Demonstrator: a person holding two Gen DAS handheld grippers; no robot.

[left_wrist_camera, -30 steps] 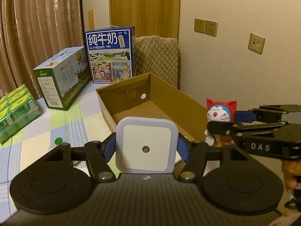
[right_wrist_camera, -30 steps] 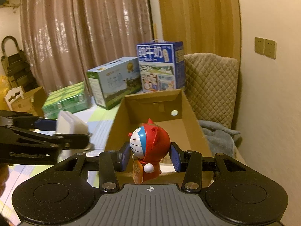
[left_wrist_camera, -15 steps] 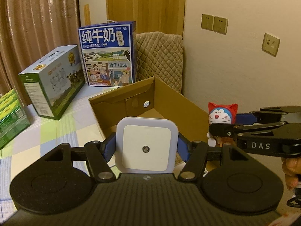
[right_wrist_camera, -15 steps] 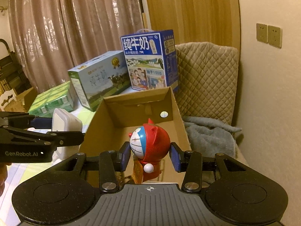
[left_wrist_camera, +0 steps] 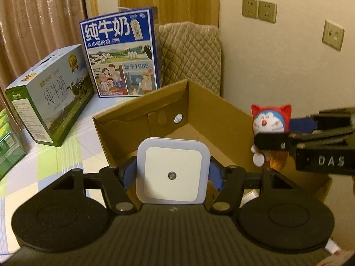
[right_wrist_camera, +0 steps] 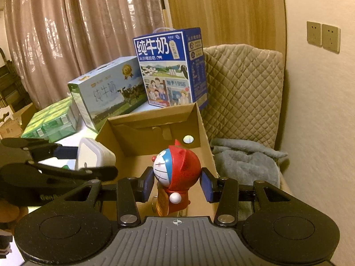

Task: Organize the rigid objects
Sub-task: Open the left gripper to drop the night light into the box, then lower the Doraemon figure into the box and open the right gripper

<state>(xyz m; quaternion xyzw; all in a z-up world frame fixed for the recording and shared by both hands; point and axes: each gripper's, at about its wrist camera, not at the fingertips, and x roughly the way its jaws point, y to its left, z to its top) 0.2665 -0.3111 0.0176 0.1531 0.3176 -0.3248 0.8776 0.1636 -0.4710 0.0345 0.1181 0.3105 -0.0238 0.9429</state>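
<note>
My left gripper (left_wrist_camera: pixel 173 175) is shut on a white square night light (left_wrist_camera: pixel 172 174) and holds it above the near end of an open cardboard box (left_wrist_camera: pixel 213 110). My right gripper (right_wrist_camera: pixel 177 182) is shut on a red-hooded Doraemon figure (right_wrist_camera: pixel 177 169) and holds it over the box (right_wrist_camera: pixel 153 124) near its right wall. In the left wrist view the figure (left_wrist_camera: pixel 269 122) and the right gripper (left_wrist_camera: pixel 269 141) show at the right over the box's right wall. In the right wrist view the night light (right_wrist_camera: pixel 94 155) and left gripper (right_wrist_camera: pixel 97 157) show at the left.
A blue milk carton (left_wrist_camera: pixel 121 55) stands behind the box, a green and white milk carton (left_wrist_camera: pixel 48 95) and green packs (right_wrist_camera: pixel 51 122) to its left. A quilted chair (right_wrist_camera: pixel 241 88) with a grey blanket (right_wrist_camera: pixel 246 161) is at the right, by the wall. The table has a checked cloth (left_wrist_camera: pixel 66 155).
Both grippers have moved forward toward and over the cardboard box, still holding their objects. The box and the cartons appear closer and larger in both views.
</note>
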